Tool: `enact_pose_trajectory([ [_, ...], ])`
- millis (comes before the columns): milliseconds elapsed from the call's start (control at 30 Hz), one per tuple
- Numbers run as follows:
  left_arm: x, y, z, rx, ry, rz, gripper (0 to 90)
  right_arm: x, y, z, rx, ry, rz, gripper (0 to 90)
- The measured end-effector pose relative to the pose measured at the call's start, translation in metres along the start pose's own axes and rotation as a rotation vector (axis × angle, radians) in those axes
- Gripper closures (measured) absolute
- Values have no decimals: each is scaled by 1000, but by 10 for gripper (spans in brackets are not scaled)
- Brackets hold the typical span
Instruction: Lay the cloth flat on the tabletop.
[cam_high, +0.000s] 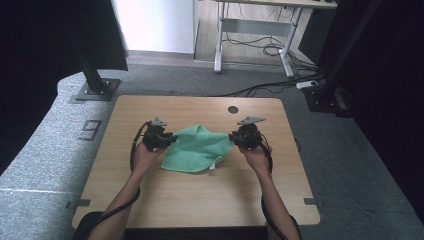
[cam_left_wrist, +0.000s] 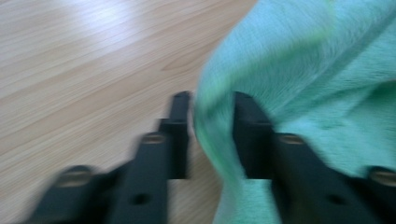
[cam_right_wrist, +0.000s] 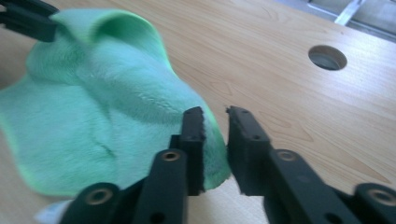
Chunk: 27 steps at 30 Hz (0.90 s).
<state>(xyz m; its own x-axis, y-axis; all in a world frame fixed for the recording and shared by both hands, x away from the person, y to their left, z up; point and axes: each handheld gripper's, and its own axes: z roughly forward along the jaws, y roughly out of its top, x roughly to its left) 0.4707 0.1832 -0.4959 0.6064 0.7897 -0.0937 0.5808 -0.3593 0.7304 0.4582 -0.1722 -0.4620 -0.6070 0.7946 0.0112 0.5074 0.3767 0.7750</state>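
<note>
Grippers, left (cam_high: 166, 138) and right (cam_high: 233, 137), flank a rumpled green fleecy cloth (cam_high: 197, 150), jaws slightly parted around its edges without pinching; both should clamp before lifting.

One green cloth (cam_high: 197, 149), mid-desk, rumpled; a white tag shows at its near edge.

Two claws: left claw (cam_high: 169, 140) at the cloth's left edge, right claw (cam_high: 233, 137) at its right edge. Each has two black jaws.

Two hands, one per claw: left hand (cam_high: 145, 157), right hand (cam_high: 256, 156).

One desk (cam_high: 200, 195), wood top. One round hole (cam_high: 233, 109) in it, far side, right of centre.

Two black stand feet on the floor: one far left (cam_high: 95, 90), one far right (cam_high: 320, 97).

One second desk frame (cam_high: 255, 30) at the far wall, with cables under it.
</note>
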Motion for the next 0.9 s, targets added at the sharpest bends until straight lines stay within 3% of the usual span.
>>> enact_pose_trajectory([
  [100, 0, -5, -2, -8, 6, 7, 414, -1, -4, 2, 3, 2, 12, 645],
  [200, -1, -10, -3, -8, -16, 4, 297, 0, -11, 0, 6, 11, 14, 597],
  [267, -3, -14, 0, 18, -9, 19, 225, 2, -16, -2, 2, 25, 19, 575],
  [367, -6, -21, 5, 47, 22, 45, 200, 8, -20, -3, 10, 57, 12, 567],
  [467, -5, -28, 9, 64, 37, 37, 194, 16, -26, -4, 15, 86, 4, 561],
  [667, -5, -43, 14, 108, 67, 43, 192, 27, -38, 1, 32, 98, -9, 532],
  [733, -8, -48, 15, 121, 75, 57, 193, 28, -42, 4, 36, 105, -2, 583],
  [800, -10, -53, 13, 104, 68, 42, 192, 27, -45, 8, 40, 105, 8, 631],
  [900, -14, -58, 10, 90, 65, 46, 194, 25, -46, 14, 57, 100, 8, 794],
])
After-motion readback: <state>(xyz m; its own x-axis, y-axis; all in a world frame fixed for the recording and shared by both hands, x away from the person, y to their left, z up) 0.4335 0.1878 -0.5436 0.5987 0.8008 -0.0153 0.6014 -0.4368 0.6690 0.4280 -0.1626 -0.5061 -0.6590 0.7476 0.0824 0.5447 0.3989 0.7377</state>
